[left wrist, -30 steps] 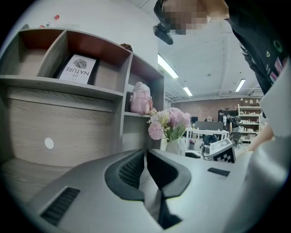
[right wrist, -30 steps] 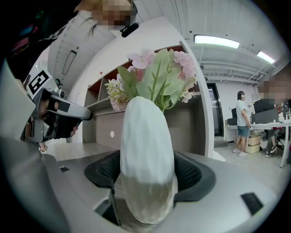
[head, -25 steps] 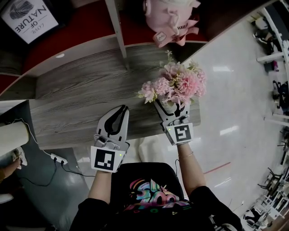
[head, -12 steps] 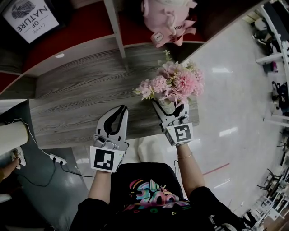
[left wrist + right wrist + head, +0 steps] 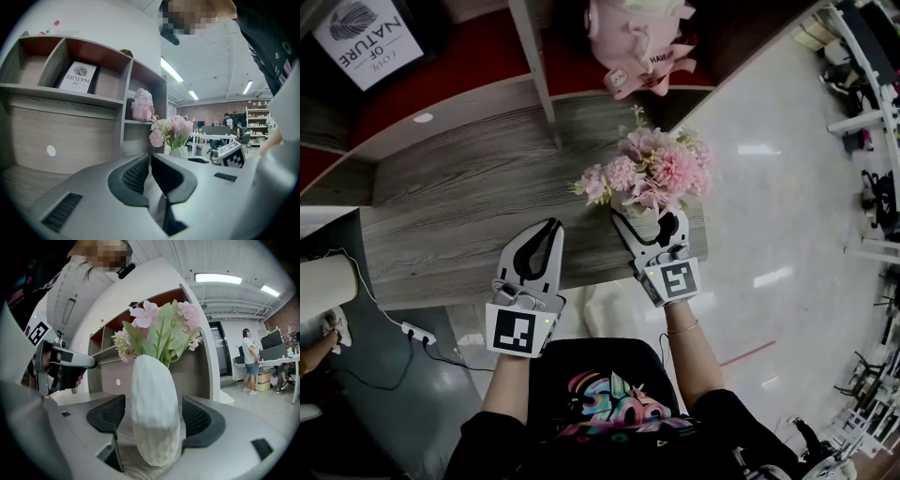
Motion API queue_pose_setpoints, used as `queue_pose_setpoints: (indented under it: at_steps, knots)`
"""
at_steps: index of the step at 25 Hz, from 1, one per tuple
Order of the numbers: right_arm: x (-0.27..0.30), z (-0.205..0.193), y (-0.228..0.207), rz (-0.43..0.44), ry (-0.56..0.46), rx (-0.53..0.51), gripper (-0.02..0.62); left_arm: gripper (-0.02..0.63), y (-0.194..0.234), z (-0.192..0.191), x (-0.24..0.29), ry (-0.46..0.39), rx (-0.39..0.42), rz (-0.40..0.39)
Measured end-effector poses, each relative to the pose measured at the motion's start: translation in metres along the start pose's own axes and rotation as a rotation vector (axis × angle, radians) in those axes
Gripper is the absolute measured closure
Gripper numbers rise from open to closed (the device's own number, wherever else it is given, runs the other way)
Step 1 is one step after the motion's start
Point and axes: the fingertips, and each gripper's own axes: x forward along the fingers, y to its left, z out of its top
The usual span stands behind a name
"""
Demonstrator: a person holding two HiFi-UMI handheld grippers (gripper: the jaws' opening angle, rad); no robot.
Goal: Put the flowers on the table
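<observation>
- Left gripper (image 5: 551, 227) hangs at the table (image 5: 450, 206) edge, jaws pressed together, empty.
- Right gripper (image 5: 649, 228) has just spread its jaws off the white vase (image 5: 154, 413).
- Flowers (image 5: 654, 171) stand free on the table's right end; the placing looks done.

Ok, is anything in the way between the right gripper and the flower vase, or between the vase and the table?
Nothing visible does. The white vase stands between the open jaws of the right gripper, with a slim gap on each side. Its base appears to rest on the wooden table. The left gripper sits apart.
</observation>
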Motion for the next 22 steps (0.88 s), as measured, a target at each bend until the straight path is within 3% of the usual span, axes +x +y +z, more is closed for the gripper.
queue_pose_setpoints:
  at_steps: [10, 22]
  knots:
    - [-0.019, 0.019, 0.0, 0.019, -0.005, -0.012, 0.219, 0.569, -0.011, 0.018, -0.003, -0.032, 0.012, -0.004]
    - [-0.063, 0.078, -0.002, 0.012, 0.033, -0.047, 0.238, 0.569, -0.031, 0.083, -0.014, -0.127, 0.096, -0.053]
